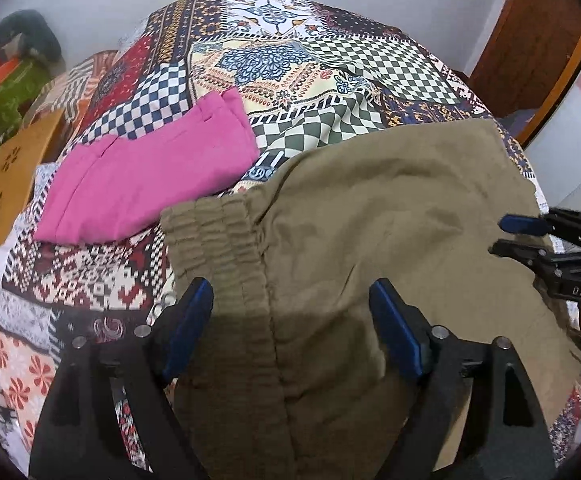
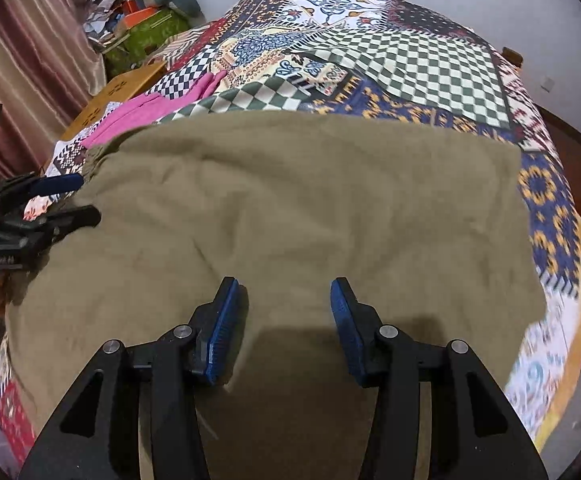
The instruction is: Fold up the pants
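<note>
Khaki pants [image 1: 370, 208] [image 2: 290, 192] lie folded on the patterned bedspread [image 1: 330, 64] [image 2: 410, 64], their ribbed elastic waistband [image 1: 214, 236] at the left end. My left gripper [image 1: 290, 292] [image 2: 88, 197] stands open over the waistband end, the cloth lying below its spread jaws and no pad pressing on it. My right gripper [image 2: 284, 286] [image 1: 498, 236] is open too, over the middle of the pants near their front edge, with nothing clamped. The near part of the pants is hidden under both gripper bodies.
A folded pink garment [image 1: 150, 184] [image 2: 138, 110] lies on the bed just beyond the waistband. An orange wooden board with flower cut-outs [image 1: 10, 176] [image 2: 118, 88] and a green bag among clutter [image 1: 10, 96] [image 2: 146, 36] stand off the bed's left side. A curtain [image 2: 22, 60] hangs at the left.
</note>
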`<state>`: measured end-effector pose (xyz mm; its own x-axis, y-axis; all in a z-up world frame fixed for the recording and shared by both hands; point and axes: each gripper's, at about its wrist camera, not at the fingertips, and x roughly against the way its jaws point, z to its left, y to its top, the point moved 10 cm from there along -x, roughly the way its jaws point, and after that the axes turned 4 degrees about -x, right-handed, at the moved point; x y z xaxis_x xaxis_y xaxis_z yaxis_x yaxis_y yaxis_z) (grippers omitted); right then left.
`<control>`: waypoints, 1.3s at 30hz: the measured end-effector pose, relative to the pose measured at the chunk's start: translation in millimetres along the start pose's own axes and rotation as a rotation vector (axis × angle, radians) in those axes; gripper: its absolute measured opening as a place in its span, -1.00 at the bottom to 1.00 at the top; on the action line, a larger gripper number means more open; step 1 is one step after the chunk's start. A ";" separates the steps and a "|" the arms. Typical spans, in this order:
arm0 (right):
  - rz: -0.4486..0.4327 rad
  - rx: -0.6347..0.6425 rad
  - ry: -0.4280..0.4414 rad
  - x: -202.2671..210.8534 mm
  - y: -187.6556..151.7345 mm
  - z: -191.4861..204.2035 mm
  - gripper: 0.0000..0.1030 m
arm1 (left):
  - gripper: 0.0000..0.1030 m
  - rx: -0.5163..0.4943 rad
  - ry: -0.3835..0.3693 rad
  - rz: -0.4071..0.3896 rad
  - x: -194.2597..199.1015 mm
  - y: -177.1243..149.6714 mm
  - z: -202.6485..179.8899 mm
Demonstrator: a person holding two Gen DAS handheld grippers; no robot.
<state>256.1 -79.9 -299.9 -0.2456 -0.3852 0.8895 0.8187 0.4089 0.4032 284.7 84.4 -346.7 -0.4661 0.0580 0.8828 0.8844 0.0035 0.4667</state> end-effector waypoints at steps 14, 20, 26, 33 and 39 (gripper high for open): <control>-0.114 -0.007 -0.048 64.8 -4.0 16.9 -0.14 | 0.59 0.189 -0.052 -0.087 83.8 -25.1 25.5; -0.169 0.006 -0.050 83.9 -10.4 39.9 -0.02 | 0.59 0.237 -0.101 -0.056 92.1 -57.9 21.1; -0.164 -0.005 -0.022 81.1 -32.0 59.5 -0.02 | 0.59 0.319 -0.244 0.002 86.8 -89.1 3.1; -0.119 -0.037 -0.031 63.5 -57.9 62.8 -0.02 | 0.59 0.357 -0.369 0.048 75.8 -106.3 -26.2; -0.102 -0.057 -0.008 56.3 -73.0 63.8 -0.02 | 0.64 0.438 -0.460 0.046 71.4 -97.8 -26.7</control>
<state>149.4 -78.6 -265.6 -0.3334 -0.4160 0.8460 0.8174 0.3196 0.4793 164.3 61.5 -327.9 -0.4554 0.4907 0.7428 0.8766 0.3927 0.2780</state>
